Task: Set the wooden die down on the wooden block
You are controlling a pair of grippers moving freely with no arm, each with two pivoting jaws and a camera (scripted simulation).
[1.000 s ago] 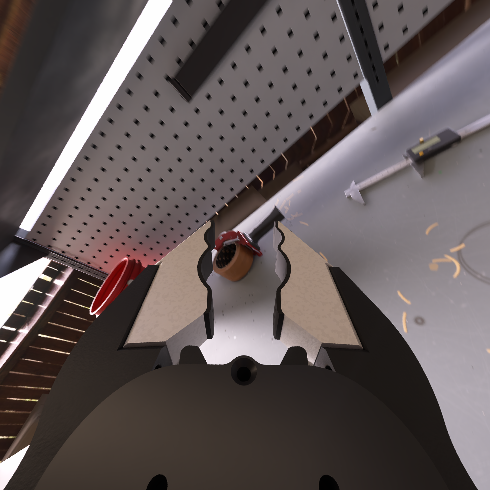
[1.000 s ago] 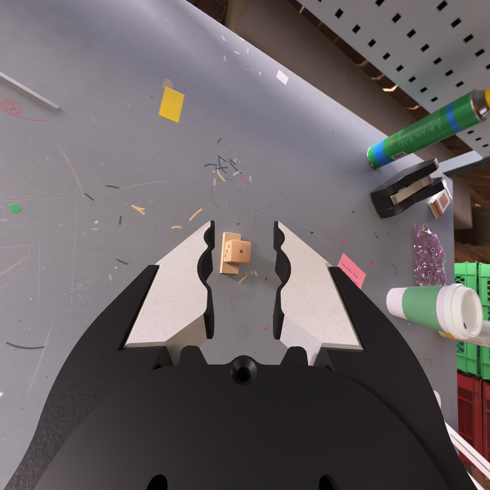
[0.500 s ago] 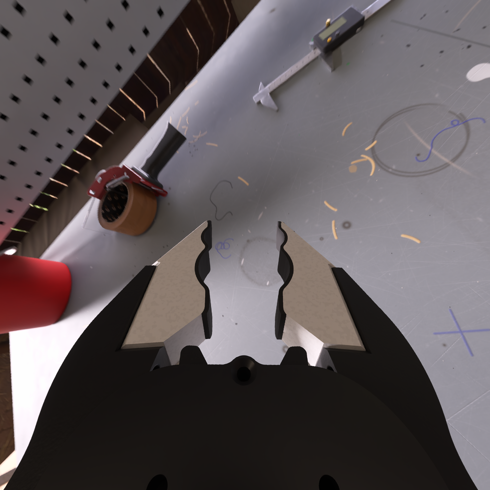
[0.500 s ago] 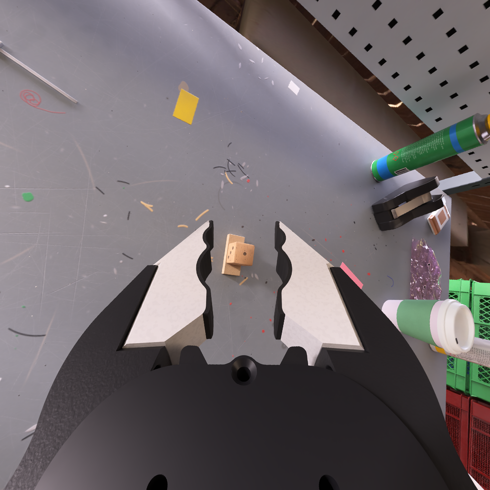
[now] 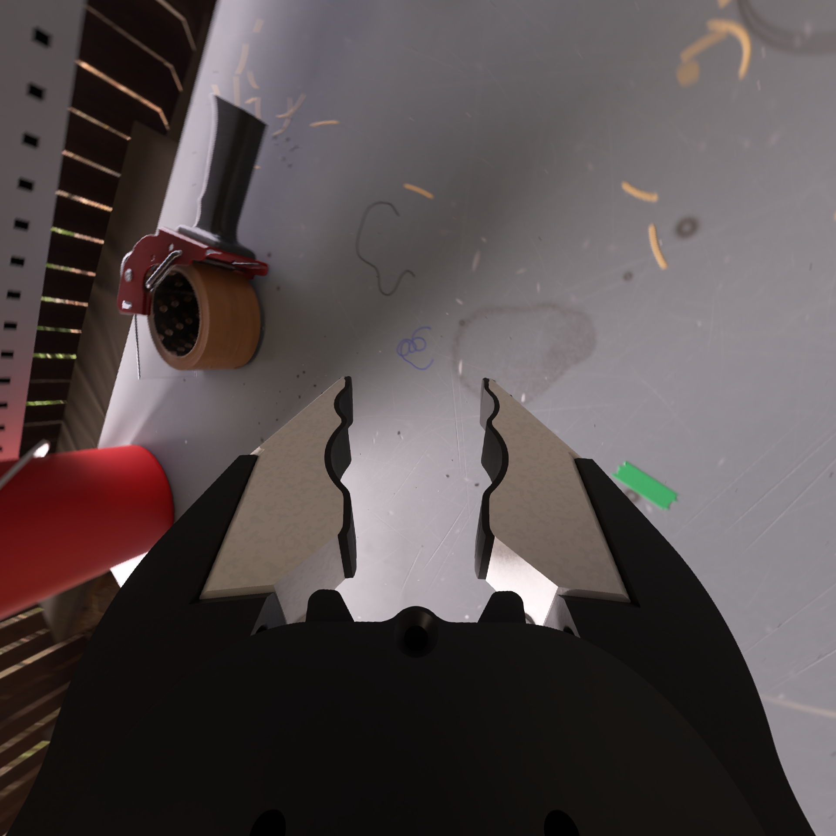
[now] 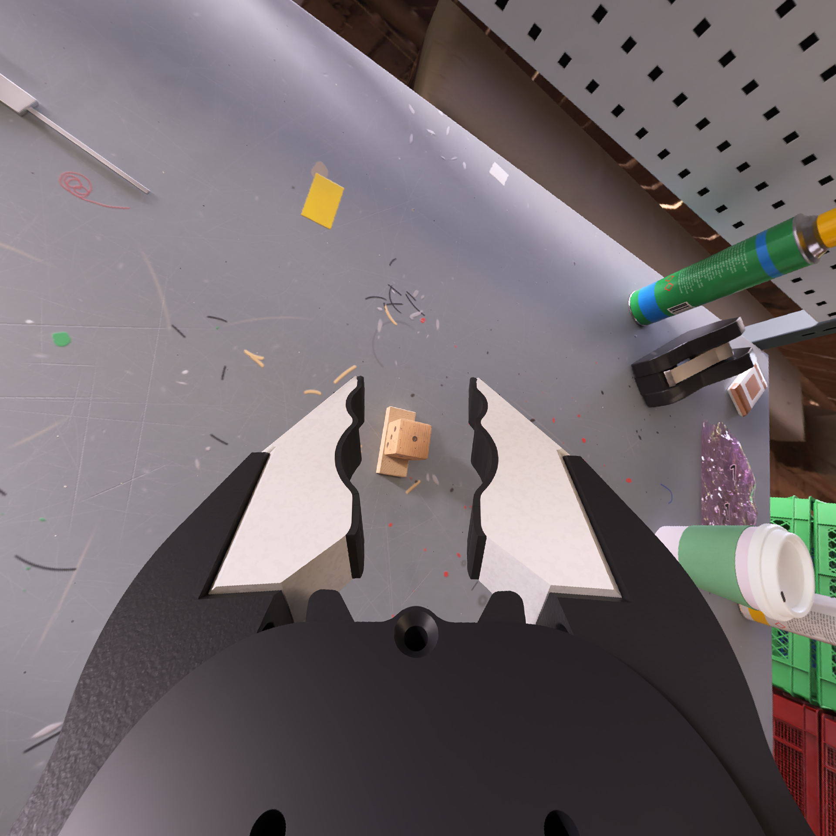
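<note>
- The wooden die [image 6: 409,438] sits on the wooden block [image 6: 392,462], which lies flat on the grey worktop [image 6: 181,407]; in the right wrist view both appear in the gap between the fingers of the right tongs [image 6: 415,384], a little nearer the left finger, and touch neither finger.
- The right tongs stand wide open and hold nothing.
- From the die, a yellow paper scrap [image 6: 322,201] lies at 11 o'clock, well apart.
- At 2 o'clock near the worktop edge stand a green spray can [image 6: 724,271] and a black stapler-like tool [image 6: 692,366].
- At 4 o'clock a green paper cup with a white lid [image 6: 742,574] lies on its side, just below a purple flat piece [image 6: 726,475].
- The left tongs [image 5: 415,384] are also wide open and empty, above bare worktop [image 5: 588,135].
- From the left tongs, a tape dispenser with brown tape [image 5: 203,298] lies at 10 o'clock, and a red cylinder [image 5: 77,520] at 8 o'clock.
- A small green strip [image 5: 644,485] lies at 4 o'clock, just beside the right finger.
</note>
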